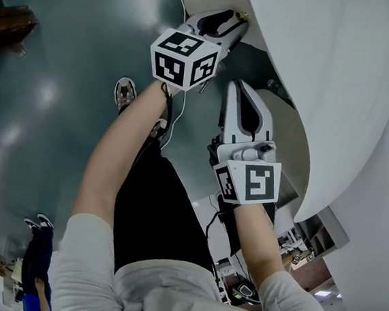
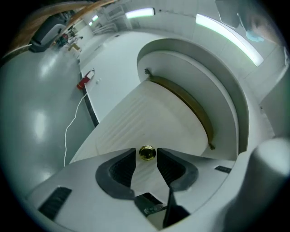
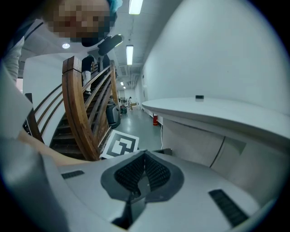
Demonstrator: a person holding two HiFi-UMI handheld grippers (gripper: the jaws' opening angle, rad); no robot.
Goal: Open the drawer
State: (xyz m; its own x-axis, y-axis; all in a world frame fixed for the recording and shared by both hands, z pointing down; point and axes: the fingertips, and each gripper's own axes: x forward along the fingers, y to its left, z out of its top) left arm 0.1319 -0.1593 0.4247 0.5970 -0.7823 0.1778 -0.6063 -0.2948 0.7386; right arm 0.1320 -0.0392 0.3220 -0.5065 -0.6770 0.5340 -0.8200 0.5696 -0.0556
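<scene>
In the left gripper view a small round brass knob (image 2: pixel 147 153) sticks out of a pale, wood-grained drawer front (image 2: pixel 149 113) set under a white curved counter (image 2: pixel 235 104). My left gripper (image 2: pixel 146 159) is open, with the knob just between its fingertips and a thin gap on each side. In the head view the left gripper (image 1: pixel 236 22) reaches up against the white counter (image 1: pixel 326 68). My right gripper (image 1: pixel 242 89) hangs lower, beside the counter, shut on nothing. Its dark pads (image 3: pixel 152 174) meet in the right gripper view.
A brass rail (image 2: pixel 190 106) runs along the drawer's far edge. A white cable (image 2: pixel 74 120) and a red object (image 2: pixel 81 84) lie on the grey floor by the counter's base. A wooden staircase (image 3: pixel 81 118) stands to the right gripper's left. Another person's legs (image 1: pixel 38 252) show at lower left.
</scene>
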